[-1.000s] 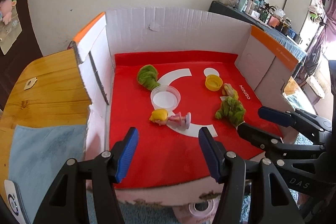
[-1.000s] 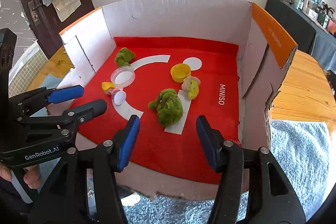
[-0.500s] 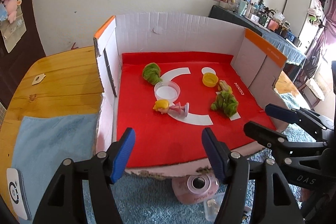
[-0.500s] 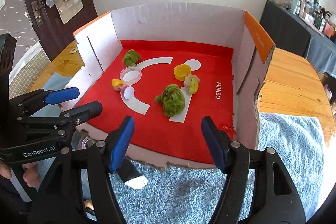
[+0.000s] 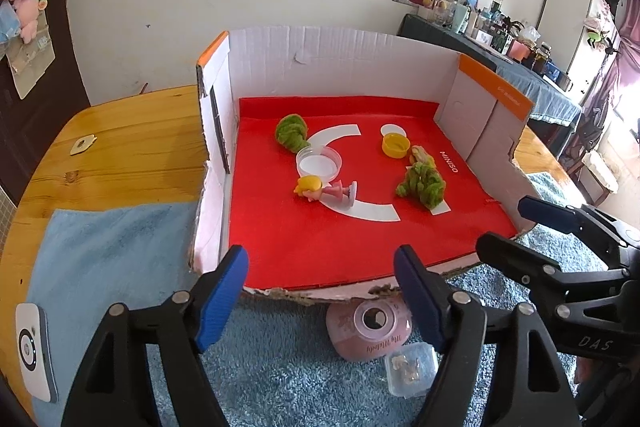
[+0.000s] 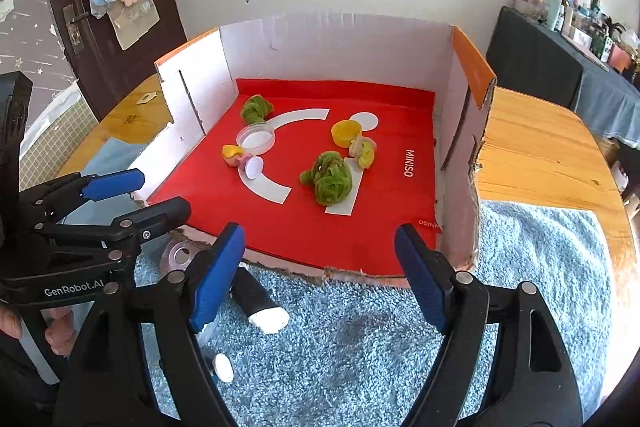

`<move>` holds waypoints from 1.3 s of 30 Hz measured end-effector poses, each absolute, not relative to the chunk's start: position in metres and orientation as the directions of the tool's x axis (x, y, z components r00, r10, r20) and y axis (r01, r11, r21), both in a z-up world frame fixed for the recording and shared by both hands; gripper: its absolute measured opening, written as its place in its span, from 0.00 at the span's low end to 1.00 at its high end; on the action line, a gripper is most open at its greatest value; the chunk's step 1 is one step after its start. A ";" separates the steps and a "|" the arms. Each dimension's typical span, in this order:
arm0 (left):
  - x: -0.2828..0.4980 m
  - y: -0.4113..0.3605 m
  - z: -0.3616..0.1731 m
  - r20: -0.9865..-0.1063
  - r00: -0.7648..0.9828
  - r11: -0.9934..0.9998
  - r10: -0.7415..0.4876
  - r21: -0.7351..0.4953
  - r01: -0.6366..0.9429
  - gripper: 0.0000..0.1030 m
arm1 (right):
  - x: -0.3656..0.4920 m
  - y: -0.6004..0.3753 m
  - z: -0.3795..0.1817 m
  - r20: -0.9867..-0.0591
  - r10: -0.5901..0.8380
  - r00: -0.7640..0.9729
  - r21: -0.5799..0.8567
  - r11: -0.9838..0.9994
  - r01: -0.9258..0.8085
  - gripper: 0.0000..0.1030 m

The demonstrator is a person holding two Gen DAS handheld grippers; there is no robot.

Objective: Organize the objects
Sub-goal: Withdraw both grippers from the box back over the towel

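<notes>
An open-fronted cardboard box (image 5: pixel 340 59) holds a red mat (image 5: pixel 320 239) with small toys on it. On the mat lie a yellow-haired doll in pink (image 5: pixel 324 189), a clear round dish (image 5: pixel 319 161), a yellow cap (image 5: pixel 395 145), two green fuzzy clumps (image 5: pixel 291 135) (image 5: pixel 423 183) and a small yellow-green figure (image 6: pixel 365 151). My left gripper (image 5: pixel 320 259) hangs in front of the box's torn front edge. Its jaws are opening, with nothing between them. My right gripper (image 6: pixel 320 233) is beside it on the right. Its jaws are also opening and hold nothing.
On the blue rug (image 6: pixel 400 339) before the box lie a pink round case (image 5: pixel 370 331), a small clear container (image 5: pixel 410 367), a black and white cylinder (image 6: pixel 260 303) and a white disc (image 6: pixel 223 367). A wooden table (image 5: pixel 120 155) flanks the box; a white device (image 5: pixel 34 351) lies at left.
Both grippers have drawn back from the box, so its front edge and the things on the rug have come into view. Both pairs of jaws stand wider apart.
</notes>
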State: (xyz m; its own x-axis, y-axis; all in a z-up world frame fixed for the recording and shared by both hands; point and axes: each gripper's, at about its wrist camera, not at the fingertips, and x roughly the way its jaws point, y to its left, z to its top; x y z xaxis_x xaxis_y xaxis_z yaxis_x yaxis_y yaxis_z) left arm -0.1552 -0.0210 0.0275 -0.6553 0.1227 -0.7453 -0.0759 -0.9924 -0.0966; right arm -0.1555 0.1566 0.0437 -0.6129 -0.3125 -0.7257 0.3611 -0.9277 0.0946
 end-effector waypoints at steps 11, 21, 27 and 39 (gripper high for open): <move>-0.141 -0.024 0.034 -0.728 -0.676 -0.993 0.116 -0.097 -0.065 0.84 | -0.141 0.160 0.052 -0.708 -0.305 -0.637 0.081 -0.931 0.355 0.81; -0.128 -0.028 0.035 -0.719 -0.687 -0.994 0.108 -0.101 -0.051 0.89 | -0.126 0.164 0.053 -0.698 -0.298 -0.651 0.072 -0.934 0.350 0.87; -0.124 -0.027 0.034 -0.718 -0.688 -0.994 0.107 -0.100 -0.050 0.95 | -0.116 0.164 0.052 -0.696 -0.300 -0.653 0.068 -0.932 0.355 0.89; -0.107 -0.028 0.027 -0.720 -0.687 -0.995 0.098 -0.095 -0.042 0.95 | -0.097 0.160 0.039 -0.710 -0.307 -0.634 0.069 -0.926 0.372 0.90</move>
State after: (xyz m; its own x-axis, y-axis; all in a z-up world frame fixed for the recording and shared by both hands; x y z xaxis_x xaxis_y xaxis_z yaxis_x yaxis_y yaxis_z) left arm -0.1070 -0.0276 0.0271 -0.6866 0.0978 -0.7204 -0.0415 -0.9946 -0.0955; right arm -0.0966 0.1600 0.0390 -0.6338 -0.3072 -0.7099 0.3716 -0.9258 0.0688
